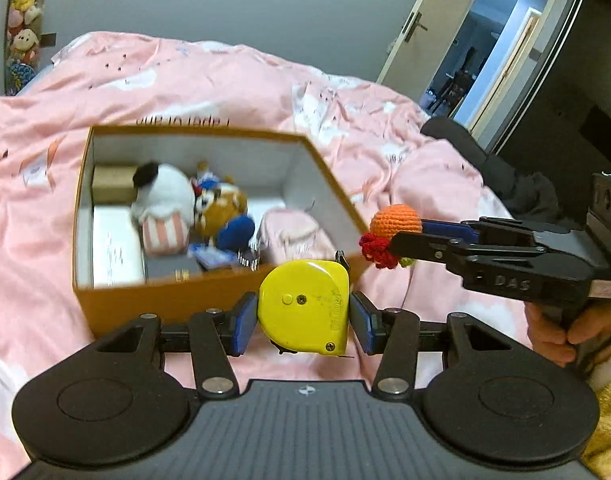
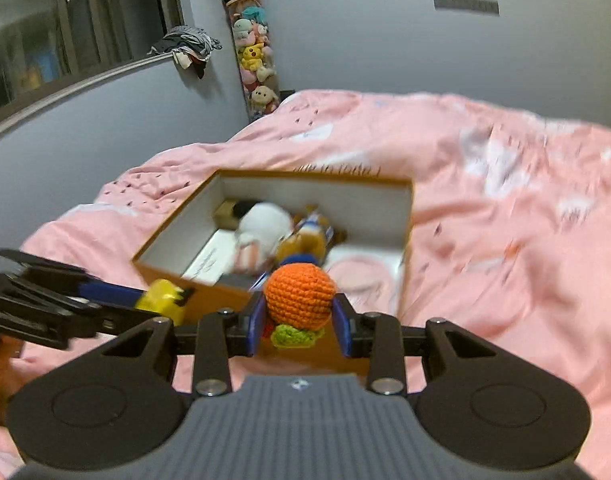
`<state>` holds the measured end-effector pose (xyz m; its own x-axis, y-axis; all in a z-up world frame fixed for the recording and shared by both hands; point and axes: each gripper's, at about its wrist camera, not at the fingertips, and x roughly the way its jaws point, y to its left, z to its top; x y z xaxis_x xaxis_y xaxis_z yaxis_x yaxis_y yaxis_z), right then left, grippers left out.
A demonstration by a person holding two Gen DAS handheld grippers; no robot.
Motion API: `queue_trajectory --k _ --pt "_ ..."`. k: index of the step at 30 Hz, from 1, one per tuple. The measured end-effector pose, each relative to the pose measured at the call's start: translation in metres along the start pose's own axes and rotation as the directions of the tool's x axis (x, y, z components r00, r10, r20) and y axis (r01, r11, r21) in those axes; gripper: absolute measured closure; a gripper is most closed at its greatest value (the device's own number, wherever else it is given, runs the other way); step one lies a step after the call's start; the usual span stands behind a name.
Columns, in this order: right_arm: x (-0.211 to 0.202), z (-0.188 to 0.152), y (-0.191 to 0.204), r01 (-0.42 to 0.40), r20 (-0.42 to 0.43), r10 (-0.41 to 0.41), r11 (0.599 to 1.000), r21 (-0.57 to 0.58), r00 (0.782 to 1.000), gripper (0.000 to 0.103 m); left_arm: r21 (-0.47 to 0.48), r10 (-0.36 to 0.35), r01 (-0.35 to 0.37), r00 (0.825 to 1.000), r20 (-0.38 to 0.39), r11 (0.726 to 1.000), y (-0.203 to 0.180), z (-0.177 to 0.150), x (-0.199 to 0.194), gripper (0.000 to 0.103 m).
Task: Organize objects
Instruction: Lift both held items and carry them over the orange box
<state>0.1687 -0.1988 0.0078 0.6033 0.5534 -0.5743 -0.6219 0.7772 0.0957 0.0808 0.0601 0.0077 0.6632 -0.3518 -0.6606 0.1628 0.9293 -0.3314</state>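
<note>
Pink bedding [image 1: 225,80] covers the whole work surface, and an open cardboard box [image 1: 209,300] sits on it just beyond my fingertips in both views. My left gripper [image 1: 303,312] has its blue pads pressed against both flat sides of a yellow tape measure [image 1: 305,306], which hangs clear of the bedding, in front of the box's near wall. My right gripper [image 2: 299,320] pinches an orange crochet toy [image 2: 299,296] between its pads, the orange ball sticking out past the fingertips; the left view shows it beside the box's near right corner, not yet over the opening. Inside the box I find a white plush [image 1: 163,196], a brown plush [image 1: 221,208], a pink item [image 1: 293,232] and a small carton [image 1: 113,184] already stowed. I judge the task well advanced: both held items remain to be carried over the rim and released. No other loose item shows on the bedding, though motion blur limits this finding.
</note>
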Motion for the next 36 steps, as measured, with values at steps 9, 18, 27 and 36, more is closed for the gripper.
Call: queue_trajectory --k 9,18,27,36 --pt "0.046 0.048 -0.019 0.048 -0.06 -0.059 0.983 -0.176 0.996 0.065 0.014 0.07 -0.07 0.997 0.027 0.997 0.015 0.052 0.023 0.046" --pt "0.116 0.066 -0.042 0.05 -0.15 -0.102 0.946 -0.319 0.983 0.065 -0.03 0.1 -0.101 0.995 -0.011 0.994 0.046 0.083 0.061 0.046" --pt "0.174 0.074 -0.041 -0.01 -0.224 -0.097 0.901 -0.435 0.97 0.065 -0.042 0.084 -0.086 0.995 -0.054 0.995 0.062 0.097 0.095 0.046" --pt "0.22 0.065 -0.035 -0.039 -0.326 -0.172 0.833 -0.552 0.93 0.064 -0.038 0.063 -0.067 0.994 -0.09 0.997 0.071 0.111 0.126 0.046"
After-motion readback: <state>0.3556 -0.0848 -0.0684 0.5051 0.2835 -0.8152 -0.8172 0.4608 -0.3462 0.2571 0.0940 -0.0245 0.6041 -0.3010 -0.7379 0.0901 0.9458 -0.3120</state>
